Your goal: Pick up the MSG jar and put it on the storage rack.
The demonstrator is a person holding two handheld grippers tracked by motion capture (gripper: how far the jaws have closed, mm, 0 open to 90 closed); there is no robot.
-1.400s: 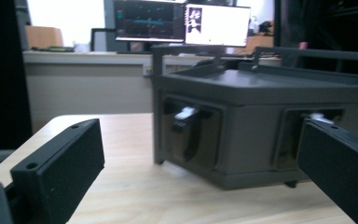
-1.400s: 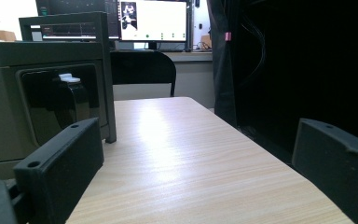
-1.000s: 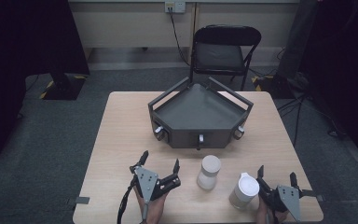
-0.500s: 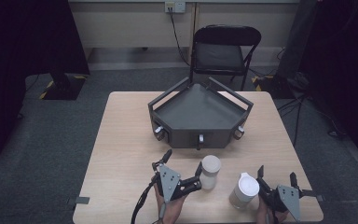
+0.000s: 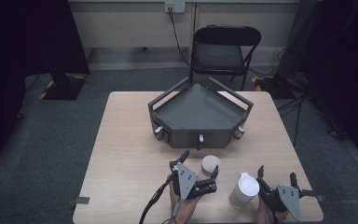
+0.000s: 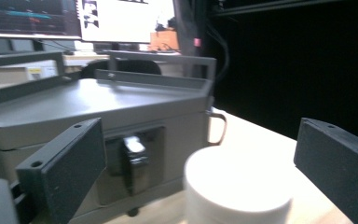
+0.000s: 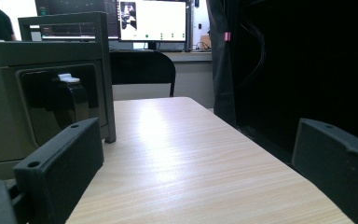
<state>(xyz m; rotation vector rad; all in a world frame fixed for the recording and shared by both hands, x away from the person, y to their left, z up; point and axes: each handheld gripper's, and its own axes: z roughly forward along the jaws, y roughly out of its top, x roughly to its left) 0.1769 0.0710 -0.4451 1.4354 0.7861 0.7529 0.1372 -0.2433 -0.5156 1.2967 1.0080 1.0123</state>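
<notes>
here the left hand-held gripper (image 5: 199, 169) gapes wide around a white jar (image 5: 209, 165), while the right hand-held gripper (image 5: 277, 178) sits spread and empty.

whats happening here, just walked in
A person at a wooden table holds a gripper in each hand. The left gripper is open around a small white cylinder, not yet closed on it. The right gripper rests open beside a white lidded jar. Behind them sits a grey tray.

Light wooden table (image 5: 121, 154) at frame centre, carrying a grey angular tray (image 5: 200, 114) mid-frame, white jar (image 5: 210, 164) and white lidded cup (image 5: 244, 190) lower right.
</notes>
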